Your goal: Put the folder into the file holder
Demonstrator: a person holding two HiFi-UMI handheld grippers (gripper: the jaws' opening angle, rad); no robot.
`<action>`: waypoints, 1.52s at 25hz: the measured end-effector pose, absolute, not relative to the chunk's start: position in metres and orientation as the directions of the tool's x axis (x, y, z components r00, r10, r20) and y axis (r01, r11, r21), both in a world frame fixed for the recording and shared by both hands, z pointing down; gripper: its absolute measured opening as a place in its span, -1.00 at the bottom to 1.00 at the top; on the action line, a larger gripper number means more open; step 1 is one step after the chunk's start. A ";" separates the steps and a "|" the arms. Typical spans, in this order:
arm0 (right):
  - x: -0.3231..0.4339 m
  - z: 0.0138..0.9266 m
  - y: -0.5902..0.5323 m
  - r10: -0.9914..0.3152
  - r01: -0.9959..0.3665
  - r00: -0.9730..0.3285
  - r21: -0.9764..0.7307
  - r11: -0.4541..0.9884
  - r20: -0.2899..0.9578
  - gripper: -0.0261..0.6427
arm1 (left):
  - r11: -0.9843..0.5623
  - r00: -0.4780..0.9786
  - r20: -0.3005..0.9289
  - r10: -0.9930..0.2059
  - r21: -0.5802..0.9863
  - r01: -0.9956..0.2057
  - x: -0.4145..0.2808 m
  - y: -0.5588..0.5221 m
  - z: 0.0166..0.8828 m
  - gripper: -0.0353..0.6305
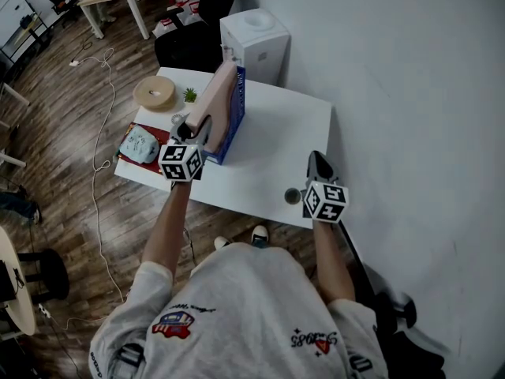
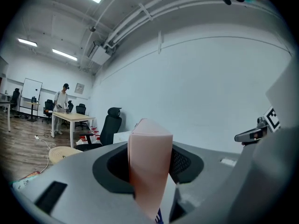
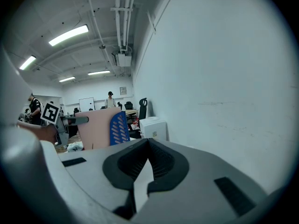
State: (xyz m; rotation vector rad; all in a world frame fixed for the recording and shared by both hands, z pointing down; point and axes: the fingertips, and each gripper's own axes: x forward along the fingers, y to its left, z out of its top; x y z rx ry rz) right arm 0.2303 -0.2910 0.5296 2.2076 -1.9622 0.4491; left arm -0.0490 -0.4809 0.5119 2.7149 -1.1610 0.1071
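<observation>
The left gripper (image 2: 150, 171) has its jaws spread wide on the pink folder (image 2: 148, 148), whose sides lie against both pads. The folder stands on edge with its lower part inside the blue holder (image 1: 235, 121) and its top rising above the holder's wall.

The right gripper (image 3: 147, 146) is closed at the tips with nothing between them. It hangs over the table's near right corner, well apart from the folder.

The holder sits left of centre on the white table (image 1: 276, 133), and its far end is near the back edge. Left of it the table is crowded with a tape roll (image 1: 154, 93), a small plant (image 1: 190, 95) and a teal thing on a red mat (image 1: 140, 144). To the right of the holder the top is bare as far as the right edge, apart from a small dark round thing (image 1: 293, 196) by the front edge, just beside the right gripper. The wall (image 1: 410, 93) runs close along that right edge. A water dispenser (image 1: 254, 42) stands behind the back edge.
</observation>
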 end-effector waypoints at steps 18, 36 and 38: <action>0.174 0.535 -0.319 -0.941 -0.996 -0.033 -0.089 0.003 0.337 -0.92 | -0.711 0.719 0.275 -0.639 0.145 -0.688 -0.083 -0.429 0.563 -0.24; 0.070 0.537 -0.385 -0.921 -0.963 -0.269 -0.101 0.250 0.284 -0.94 | -0.537 0.547 0.306 -0.779 0.125 -0.834 -0.215 -0.419 0.570 -0.88; 0.062 0.531 -0.391 -0.922 -0.958 -0.285 -0.100 0.268 0.260 -0.94 | -0.527 0.536 0.284 -0.795 0.113 -0.842 -0.223 -0.421 0.558 -0.88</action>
